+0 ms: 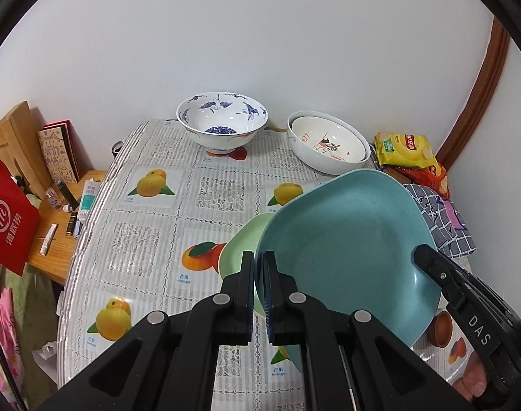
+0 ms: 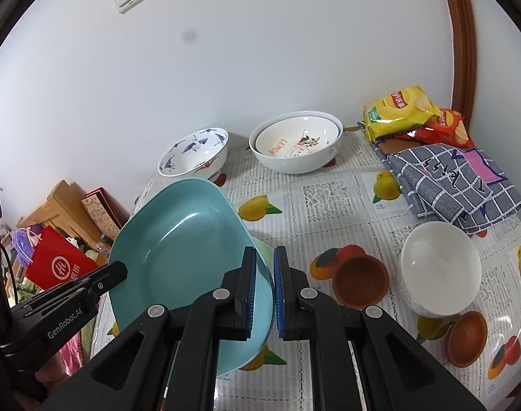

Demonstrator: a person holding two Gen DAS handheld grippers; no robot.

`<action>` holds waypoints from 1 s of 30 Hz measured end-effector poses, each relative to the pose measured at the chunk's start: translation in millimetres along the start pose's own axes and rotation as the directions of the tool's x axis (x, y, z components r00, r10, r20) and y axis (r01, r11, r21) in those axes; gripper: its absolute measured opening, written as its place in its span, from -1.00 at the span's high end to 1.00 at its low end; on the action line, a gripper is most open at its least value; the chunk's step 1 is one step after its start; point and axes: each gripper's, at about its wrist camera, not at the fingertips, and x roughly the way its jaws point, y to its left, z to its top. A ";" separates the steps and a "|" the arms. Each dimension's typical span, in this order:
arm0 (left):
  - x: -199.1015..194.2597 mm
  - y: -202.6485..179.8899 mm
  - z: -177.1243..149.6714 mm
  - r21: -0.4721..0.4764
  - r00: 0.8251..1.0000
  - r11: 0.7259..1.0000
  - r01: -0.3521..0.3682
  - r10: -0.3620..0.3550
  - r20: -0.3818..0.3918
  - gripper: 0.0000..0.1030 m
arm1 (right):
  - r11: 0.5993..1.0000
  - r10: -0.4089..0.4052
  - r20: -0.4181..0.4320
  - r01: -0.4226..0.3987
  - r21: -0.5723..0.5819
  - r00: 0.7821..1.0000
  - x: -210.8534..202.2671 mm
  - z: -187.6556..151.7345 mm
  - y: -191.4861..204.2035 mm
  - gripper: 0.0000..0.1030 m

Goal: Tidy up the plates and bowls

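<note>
Most of the green plate (image 1: 238, 243) is hidden beneath the teal plate (image 1: 346, 233), which is held tilted above the desk (image 1: 151, 212). The left tongs (image 1: 258, 274) are clamped on the teal plate's left edge, the right tongs (image 2: 264, 274) on its right edge. Its face is turned toward both cameras.

Both grippers are matte black plastic with angular linkage arms, round silver pivot pins and blue ribbed pads on the inner finger faces. The left gripper (image 1: 259, 291) also shows in the right view at nine o'clock, lettered "GenRobot.AI"; the right gripper (image 2: 264, 287) shows in the left view at four o'clock, lettered "DAS", beside bare skin
</note>
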 end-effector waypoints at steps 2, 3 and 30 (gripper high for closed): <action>2.6 2.2 1.4 -0.006 1.000 1.000 -0.004 0.004 0.000 0.89 | 1.000 -0.002 0.001 0.002 -0.007 1.000 2.5 2.1 2.9 0.80; 3.9 2.9 1.6 -0.010 1.000 1.000 -0.003 0.003 -0.002 0.89 | 1.000 0.000 0.000 0.000 -0.008 1.000 3.7 2.6 3.6 0.80; 65.6 33.5 -1.1 -0.086 0.995 0.996 -0.011 0.002 -0.102 0.89 | 1.000 -0.010 -0.102 0.007 -0.030 0.995 71.0 1.6 13.8 0.79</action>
